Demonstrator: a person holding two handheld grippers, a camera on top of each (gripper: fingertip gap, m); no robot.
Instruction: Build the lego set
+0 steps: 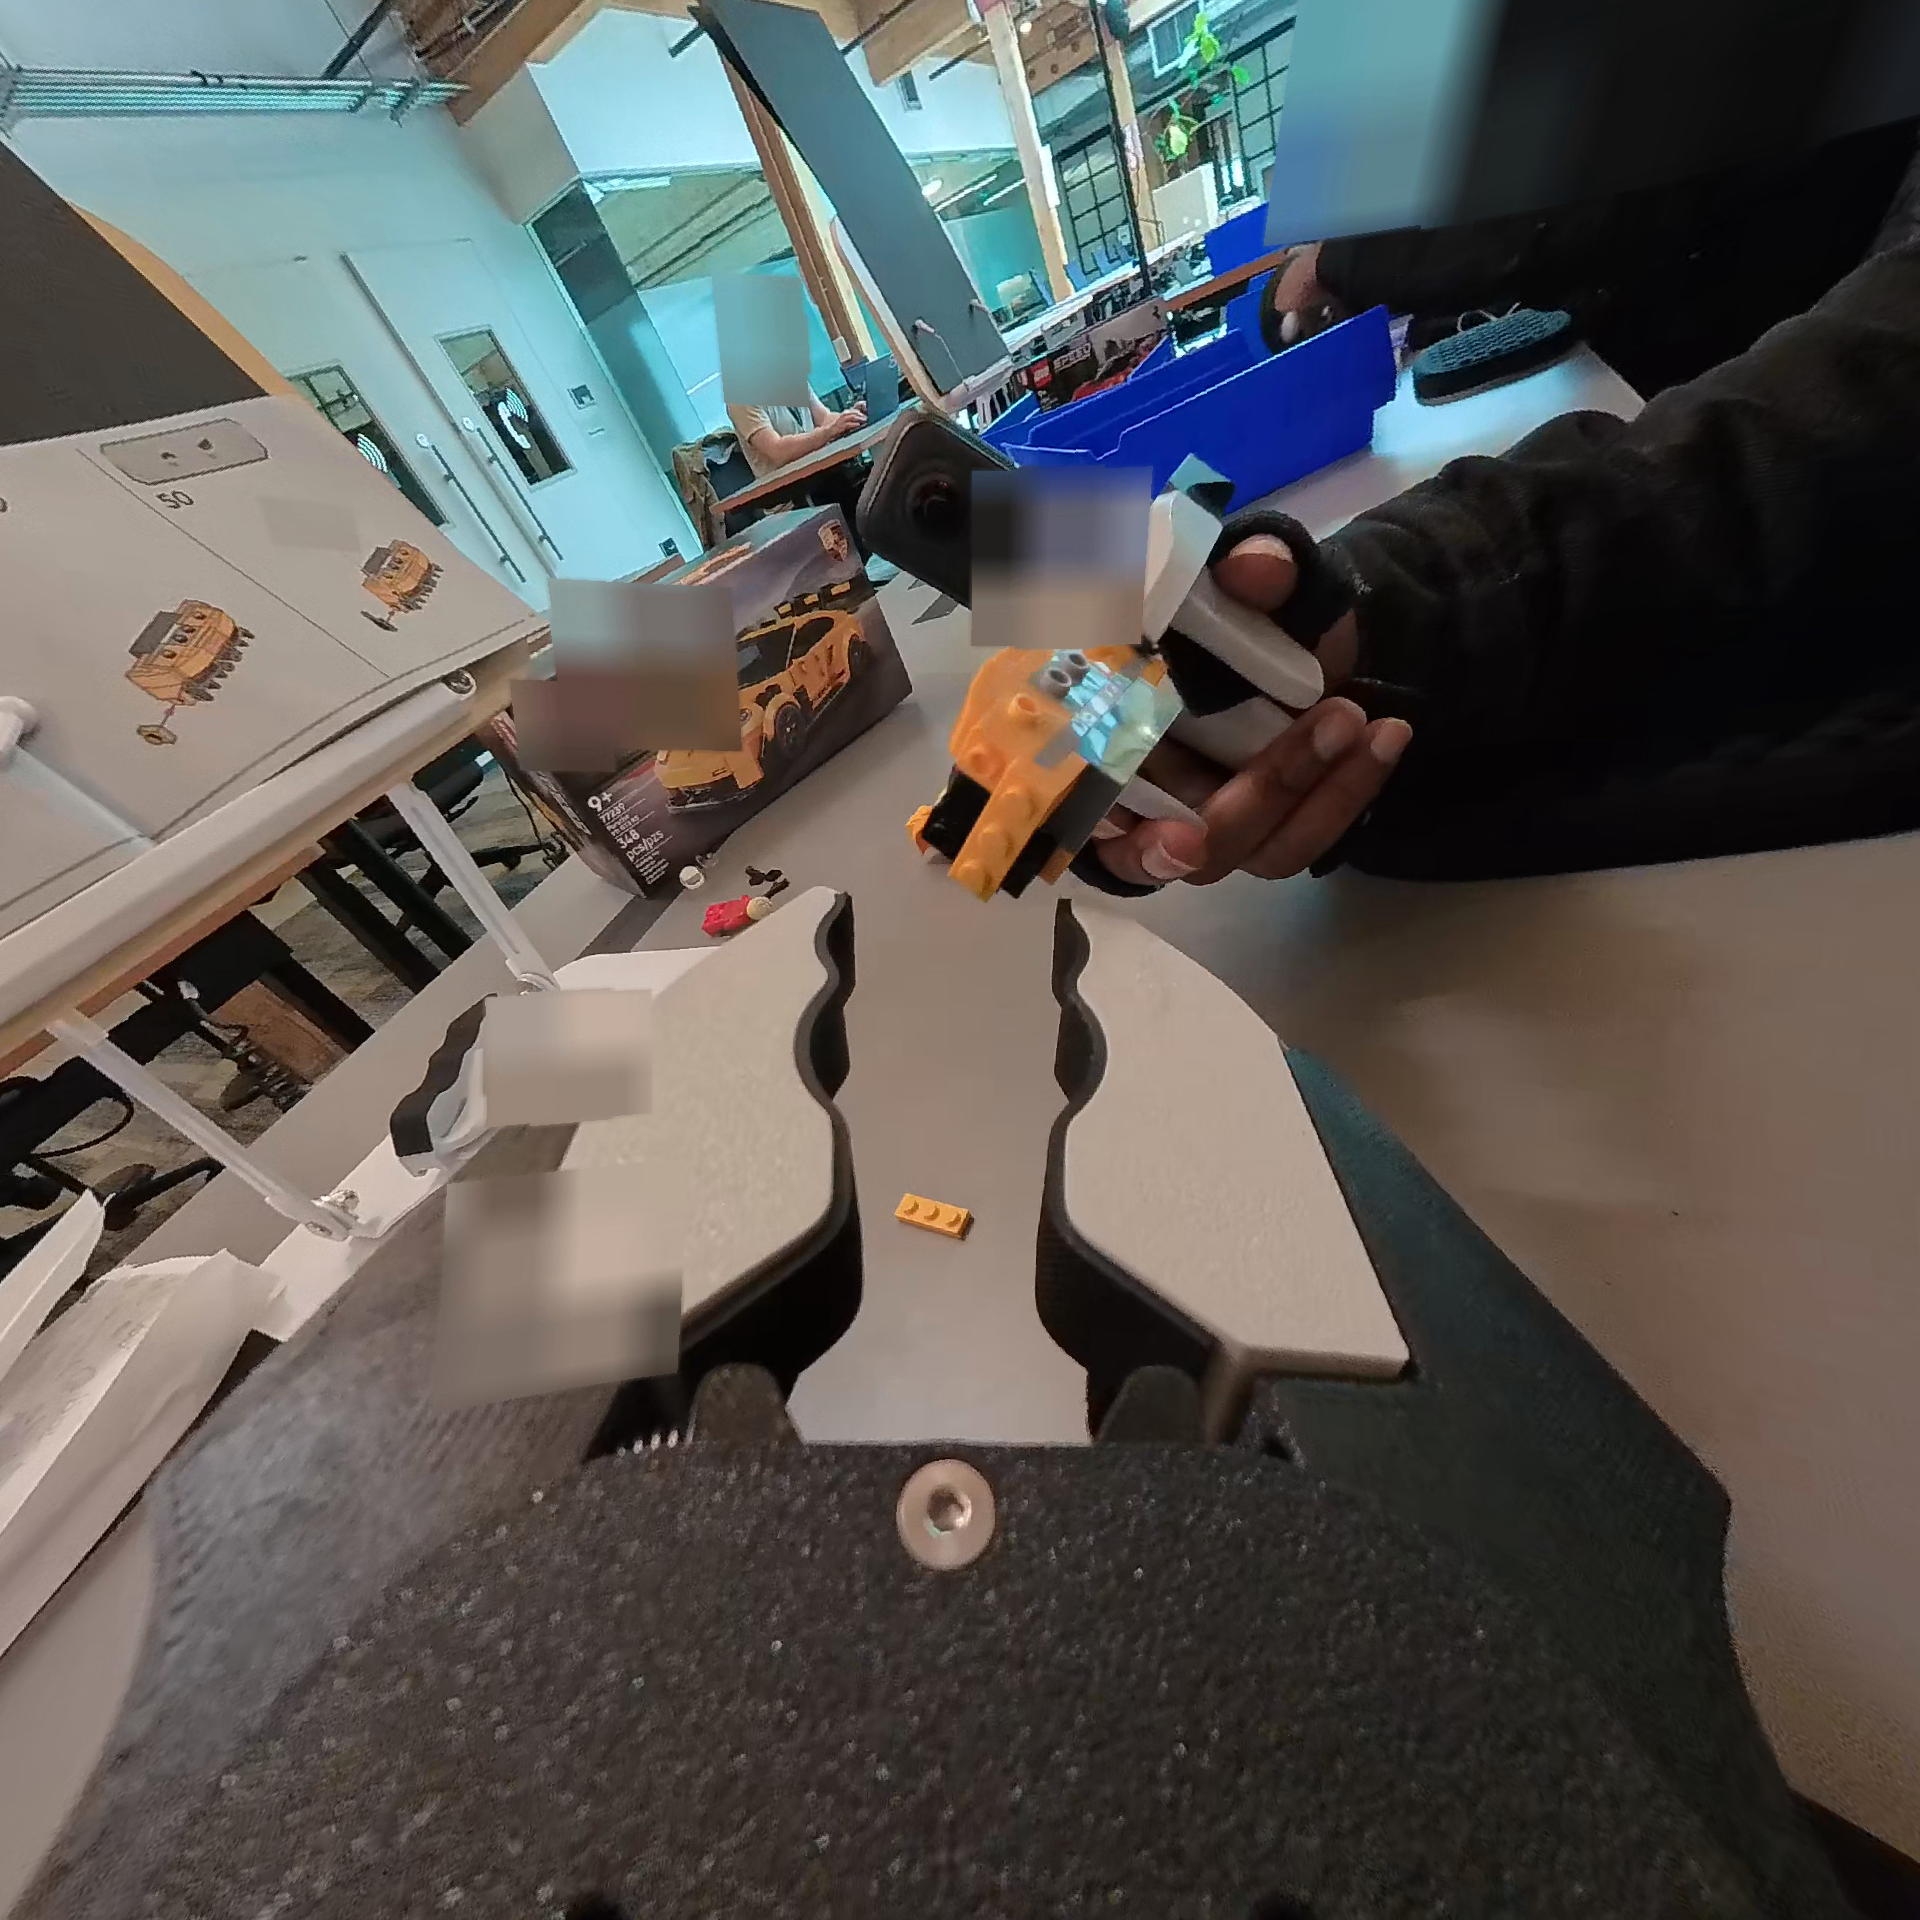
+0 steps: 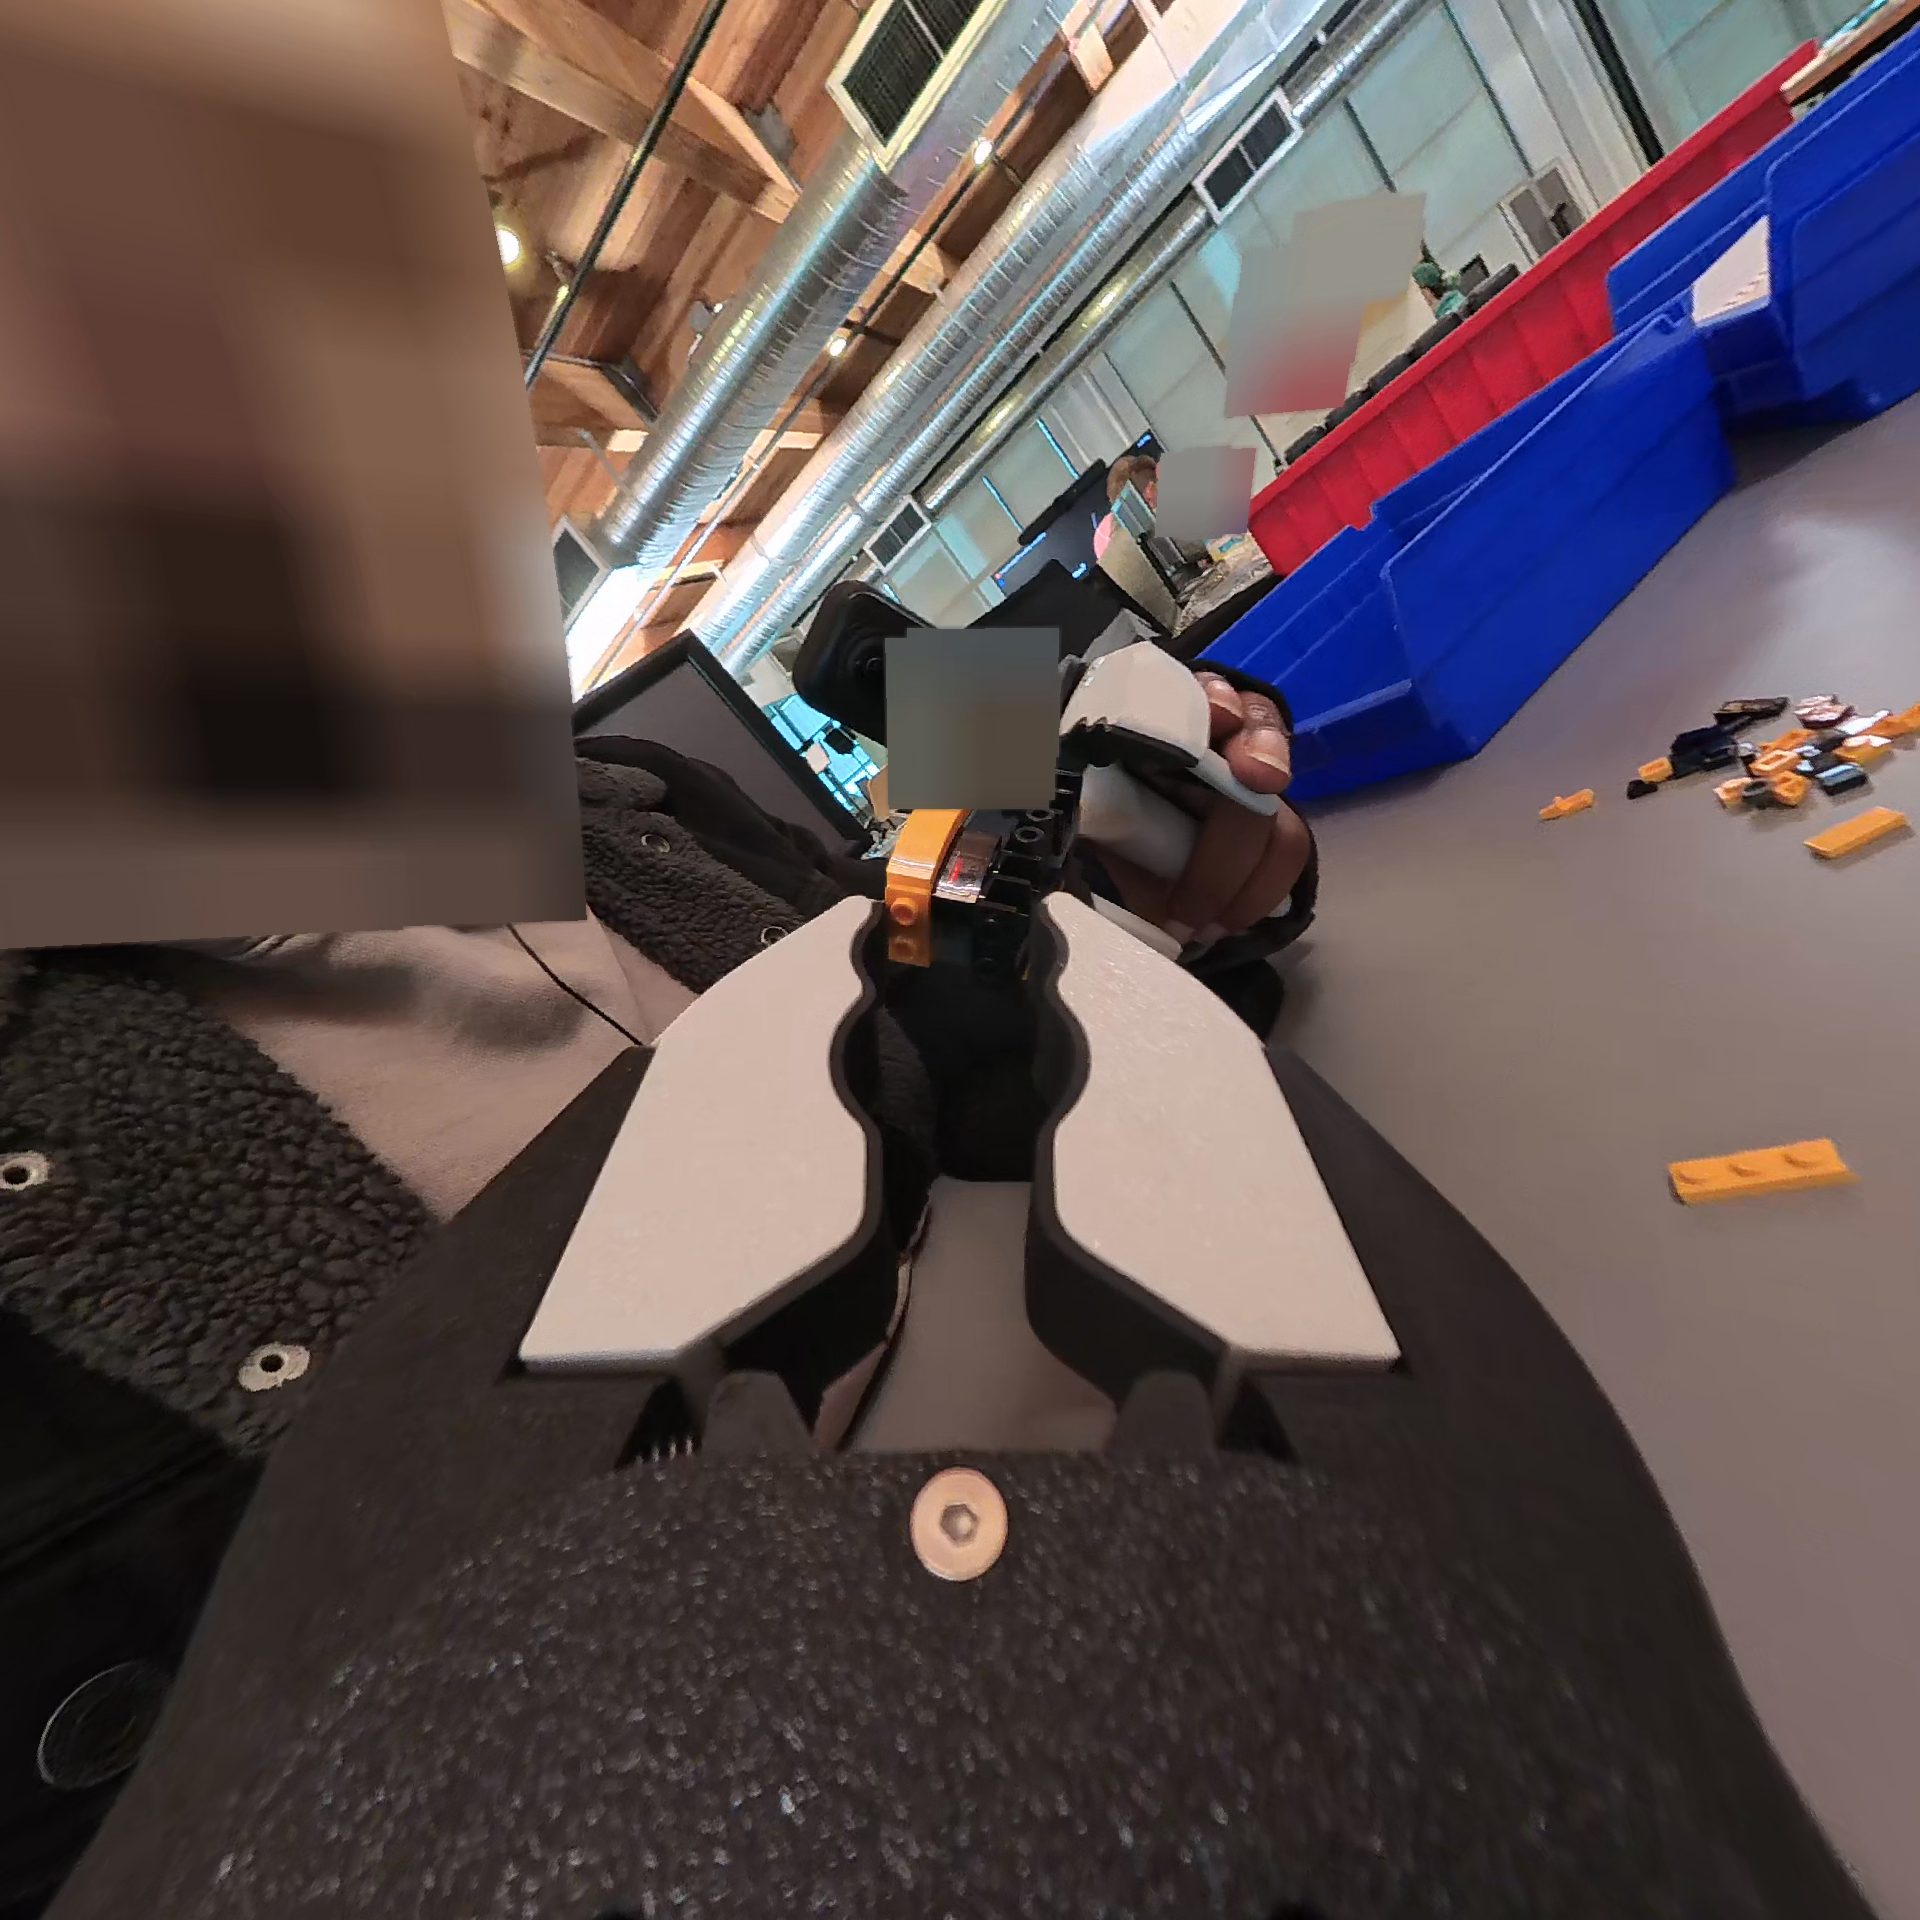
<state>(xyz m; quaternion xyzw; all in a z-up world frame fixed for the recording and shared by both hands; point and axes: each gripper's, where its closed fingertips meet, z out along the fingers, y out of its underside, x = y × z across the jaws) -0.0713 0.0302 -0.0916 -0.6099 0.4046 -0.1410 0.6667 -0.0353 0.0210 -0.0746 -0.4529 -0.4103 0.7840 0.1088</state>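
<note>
Orange-and-black plastic Lego car section [image 1: 1023, 774], partly built, hanging above grey tabletop [image 1: 1455, 1018], clamped in right tool [image 2: 956, 930]. Left tool [image 1: 951, 940] hovering, fingers apart, empty, over small orange three-stud plate [image 1: 934, 1214]. Loose pieces [image 2: 1787, 764] waiting; much building remaining.

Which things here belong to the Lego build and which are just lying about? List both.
Job: orange-and-black brick assembly gripped by the right gripper; small flat orange three-stud plate seen between the open left gripper's fingers; scattered loose orange and black pieces; open paper instruction booklet.
Lying about: printed cardboard set box; blue plastic bins; red plastic bin.
</note>
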